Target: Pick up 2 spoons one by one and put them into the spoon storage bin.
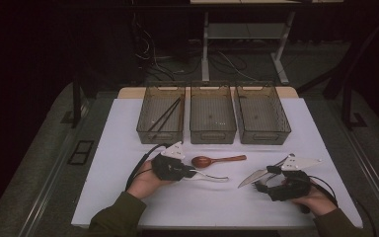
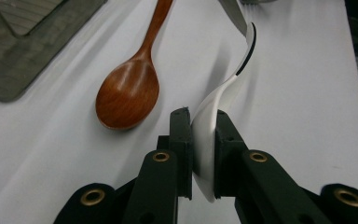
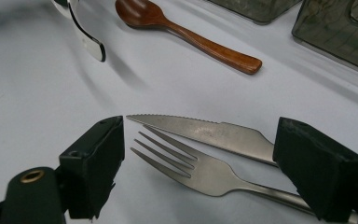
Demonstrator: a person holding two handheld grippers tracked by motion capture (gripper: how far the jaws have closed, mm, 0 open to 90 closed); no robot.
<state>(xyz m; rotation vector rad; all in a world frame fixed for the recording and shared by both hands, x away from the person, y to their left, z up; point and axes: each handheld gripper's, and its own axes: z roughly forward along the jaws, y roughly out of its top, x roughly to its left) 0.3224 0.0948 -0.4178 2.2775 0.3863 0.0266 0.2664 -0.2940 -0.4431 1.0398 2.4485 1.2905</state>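
White surface (image 1: 128, 192) takes up the centre and lower half of the high view. Three smoky clear bins sit in a row across its upper centre: left bin (image 1: 148, 129) has dark chopsticks (image 1: 165, 114) lying slantwise in it, middle bin (image 1: 212, 133) and right bin (image 1: 276, 132) look bare apart from specks too small to tell. Person's sleeves and hands enter from the bottom edge. Left tongs (image 1: 196, 173) lower centre-left of the high view, clamped on a white spoon (image 1: 212, 177); in the left gripper view the two pads pinch the spoon (image 2: 205, 126) edge-on near one end, the rest curving away toward the top of the frame, its far part with a dark edge. Right tongs (image 1: 260, 186) lower right of the high view, jaws spread wide and pressing on nothing; in the right gripper view they stand either side of a knife (image 3: 209, 132) and a fork (image 3: 200, 170) lying on the surface, fork tines just beside the serrated blade, handles running off to lower right behind the right jaw. Knife blade (image 1: 253, 177) points lower left in the high view. Wooden spoon (image 1: 217, 160) lies flat at centre, between the bins and the left tongs, bowl to the left, handle to the right, just beside the white spoon but apart from it.
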